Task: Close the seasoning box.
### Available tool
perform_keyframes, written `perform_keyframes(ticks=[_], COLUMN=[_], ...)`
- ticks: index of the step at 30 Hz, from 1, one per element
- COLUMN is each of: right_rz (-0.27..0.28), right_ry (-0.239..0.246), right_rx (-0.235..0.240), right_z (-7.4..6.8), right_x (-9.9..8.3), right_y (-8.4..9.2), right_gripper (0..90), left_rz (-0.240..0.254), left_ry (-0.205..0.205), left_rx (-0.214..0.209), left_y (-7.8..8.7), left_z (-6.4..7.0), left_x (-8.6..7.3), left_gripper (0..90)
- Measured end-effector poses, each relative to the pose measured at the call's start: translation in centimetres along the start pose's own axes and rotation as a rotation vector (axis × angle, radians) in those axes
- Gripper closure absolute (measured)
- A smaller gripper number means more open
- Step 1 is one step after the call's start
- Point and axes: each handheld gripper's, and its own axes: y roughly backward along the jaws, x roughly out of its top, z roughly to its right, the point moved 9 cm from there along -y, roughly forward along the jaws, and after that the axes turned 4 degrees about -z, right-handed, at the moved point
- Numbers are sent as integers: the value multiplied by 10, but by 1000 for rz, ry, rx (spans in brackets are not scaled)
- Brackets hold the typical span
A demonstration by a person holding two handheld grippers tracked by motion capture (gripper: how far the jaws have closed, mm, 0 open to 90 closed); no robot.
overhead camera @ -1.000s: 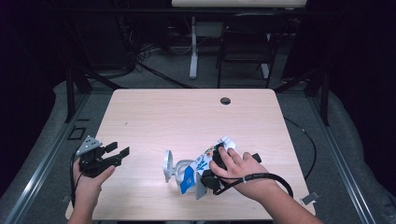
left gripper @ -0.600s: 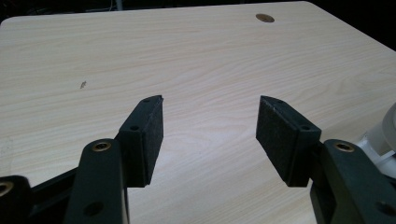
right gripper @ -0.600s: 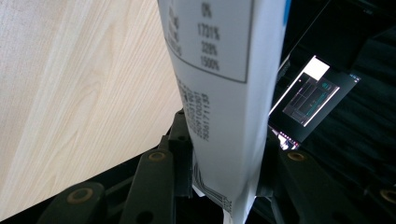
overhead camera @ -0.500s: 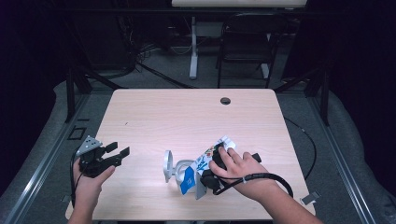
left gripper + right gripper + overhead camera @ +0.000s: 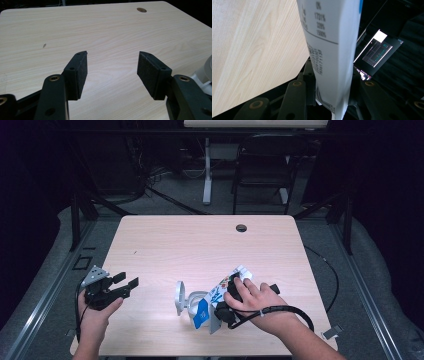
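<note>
Carton (image 5: 227, 290) lies tilted on the table (image 5: 200, 245), in the near-right part, its printed top corner pointing away from the person. Right gripper view: its white panel with small print (image 5: 329, 50) runs up between the two black jaws, pads tight on both faces. So the right hand-held gripper (image 5: 225, 307) is clamped on the carton, jaws partway in, at carton width. They have just been closing a little with the carton between them. Right hand (image 5: 255, 300) lies over the top of it, cable looping off toward the right edge.

Just left of the carton, touching or nearly so: a white plastic piece with a round ring (image 5: 181, 297) standing on edge. Cannot tell what it is. A sliver of it shows at the right edge of the left gripper view (image 5: 207, 67).

Left hand-held gripper (image 5: 126, 285) sits well apart, near the left edge of the table, pointing right toward the ring piece. Jaws spread wide, nothing between them, bare wood under the pads (image 5: 80, 72). Left hand (image 5: 97, 307) comes in over the near edge.

Open room: the whole far half of the table is bare except a cable hole (image 5: 241, 228) near the far edge. Clear lane between the two grippers. Carton is close to the near edge, less margin there. A chair (image 5: 262, 175) stands beyond the table.
</note>
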Motion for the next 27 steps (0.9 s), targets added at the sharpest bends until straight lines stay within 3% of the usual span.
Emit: perform_keyframes(ticks=[1, 5, 14, 27], right_rz=[-28, 3, -21, -9], right_ry=[20, -7, 13, 9], right_rx=[-8, 0, -17, -21], right_z=[2, 0, 3, 4], right_x=[-2, 0, -2, -2], right_y=[2, 0, 2, 1], right_gripper=[695, 699, 706, 708], left_rz=[0, 0, -3, -2], left_ry=[-1, -1, 0, -1], left_rx=[0, 0, 2, 2], left_y=[0, 0, 0, -1], left_z=[0, 0, -1, -1], left_x=[0, 0, -1, -1], left_gripper=[420, 420, 420, 420])
